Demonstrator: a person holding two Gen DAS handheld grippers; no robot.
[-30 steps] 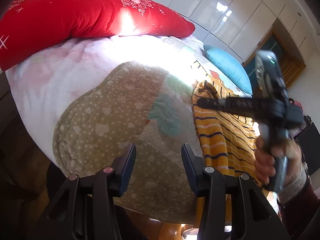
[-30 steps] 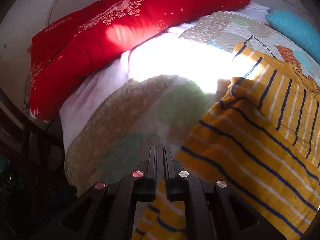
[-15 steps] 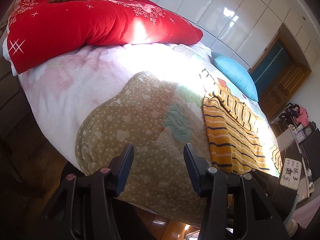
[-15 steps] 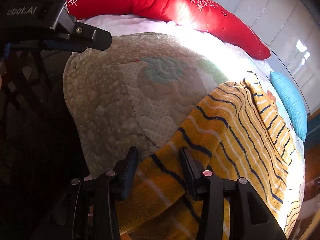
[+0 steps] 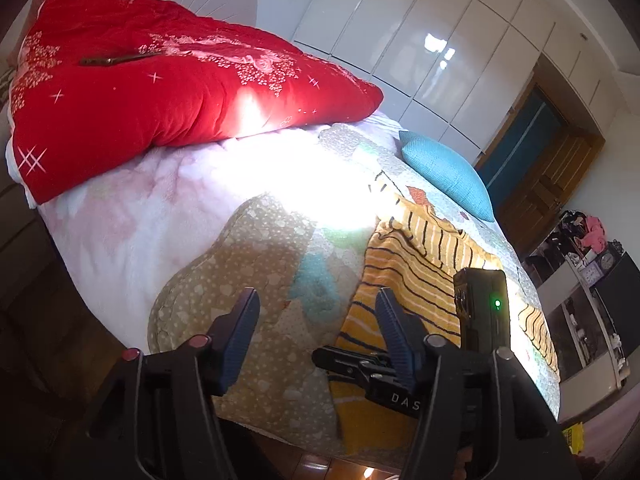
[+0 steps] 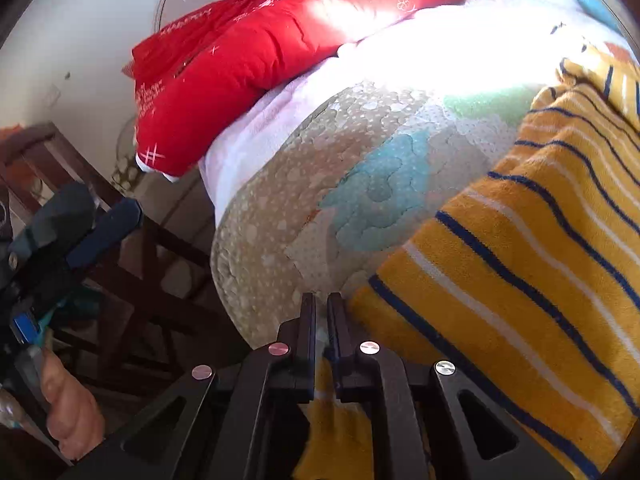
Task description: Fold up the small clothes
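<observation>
A yellow garment (image 5: 416, 264) with navy and white stripes lies on the quilted bedspread (image 5: 256, 264), its near edge hanging over the bed's front. My left gripper (image 5: 316, 320) is open and empty, hovering just left of the garment's near corner. My right gripper (image 6: 321, 312) is shut on the near left edge of the garment (image 6: 520, 264); yellow cloth shows between and under its fingers. The right gripper body (image 5: 480, 312) also shows in the left wrist view, over the garment.
A red quilt (image 5: 160, 92) lies at the head of the bed and a blue pillow (image 5: 448, 176) at the far side. A dark wooden chair (image 6: 120, 264) stands left of the bed. White wardrobes and a door stand behind.
My right gripper was open astride the garment's edge half a second ago and has shut on it. The left gripper has shifted toward the garment's near corner and stays open.
</observation>
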